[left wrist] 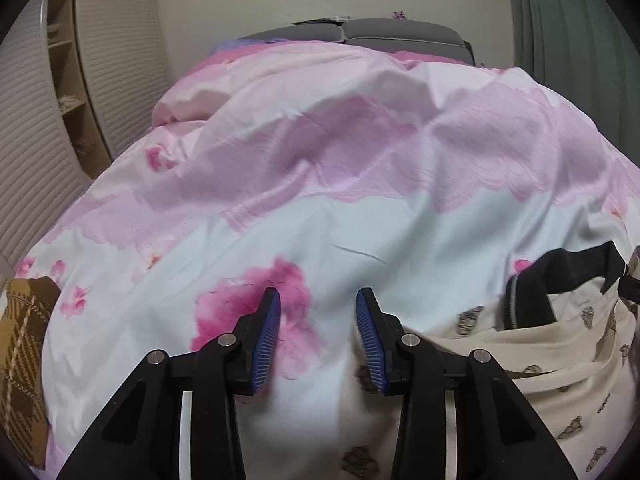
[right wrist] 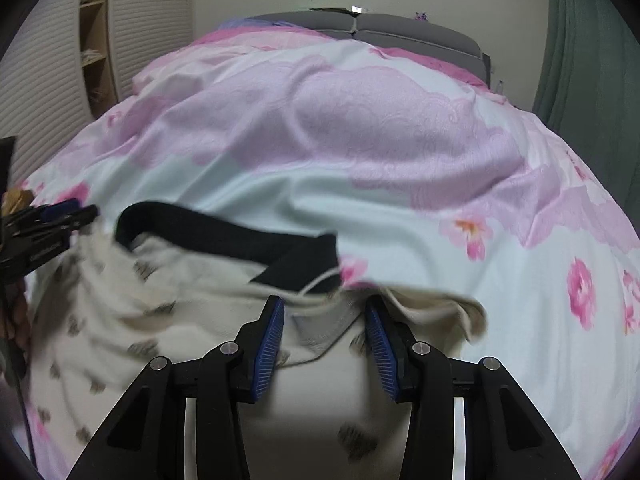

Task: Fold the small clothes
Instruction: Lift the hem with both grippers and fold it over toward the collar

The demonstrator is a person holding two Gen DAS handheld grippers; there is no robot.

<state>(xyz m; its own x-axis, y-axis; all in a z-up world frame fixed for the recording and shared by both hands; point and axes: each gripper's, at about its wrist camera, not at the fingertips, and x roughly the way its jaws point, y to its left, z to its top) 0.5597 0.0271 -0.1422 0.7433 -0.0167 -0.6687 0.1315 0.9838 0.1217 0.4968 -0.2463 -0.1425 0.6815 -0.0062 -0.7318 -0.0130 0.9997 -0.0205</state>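
Note:
A small cream garment (right wrist: 160,320) with brown prints and a black waistband (right wrist: 224,232) lies rumpled on the floral duvet. In the left wrist view it (left wrist: 560,344) lies at the lower right. My left gripper (left wrist: 318,300) is open and empty above the duvet, at the garment's left edge. My right gripper (right wrist: 325,312) is open, its jaws standing either side of the garment's far edge, gripping nothing. The left gripper also shows at the left edge of the right wrist view (right wrist: 52,220).
The pink and white floral duvet (left wrist: 320,160) covers the bed. A grey headboard (left wrist: 380,34) stands at the far end. A brown plaid cloth (left wrist: 24,352) lies at the left. White slatted doors and shelves (left wrist: 64,60) stand left, a green curtain (left wrist: 568,20) right.

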